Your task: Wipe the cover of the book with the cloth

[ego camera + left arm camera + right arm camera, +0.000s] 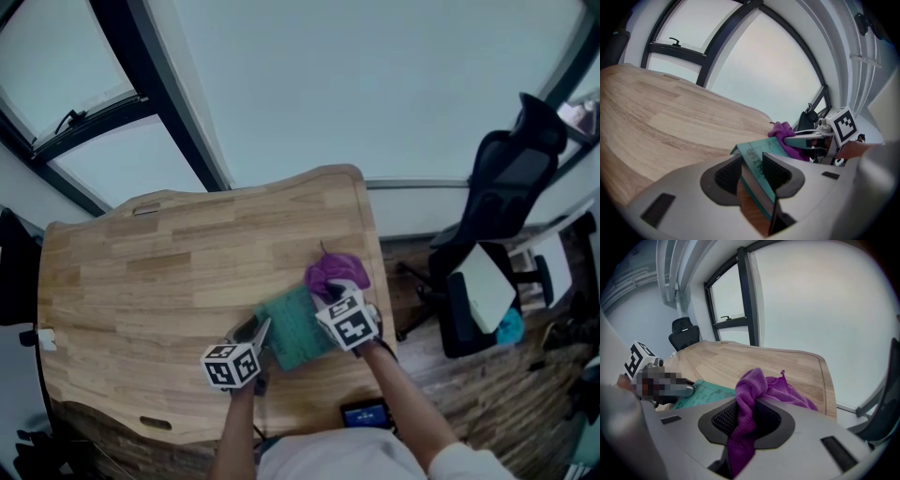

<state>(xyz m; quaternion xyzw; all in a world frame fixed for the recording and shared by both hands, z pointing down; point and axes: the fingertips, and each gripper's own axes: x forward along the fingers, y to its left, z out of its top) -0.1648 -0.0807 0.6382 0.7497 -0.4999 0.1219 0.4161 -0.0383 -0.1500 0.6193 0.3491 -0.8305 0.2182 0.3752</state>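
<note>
A teal book (293,328) lies tilted near the wooden table's (169,281) right front. My left gripper (258,333) is shut on the book's (759,161) near edge, one jaw on each side of it. My right gripper (336,292) is shut on a purple cloth (336,272), which bunches over the book's far right corner. From between the jaws the cloth (752,397) spills forward onto the table in the right gripper view. The book (701,394) shows to its left there. The left gripper view shows the cloth (787,136) beyond the book.
A black office chair (502,216) stands on the floor right of the table, with white and blue items on a seat (487,300) beside it. A small screen (364,413) glows at the table's front edge. Windows run behind the table.
</note>
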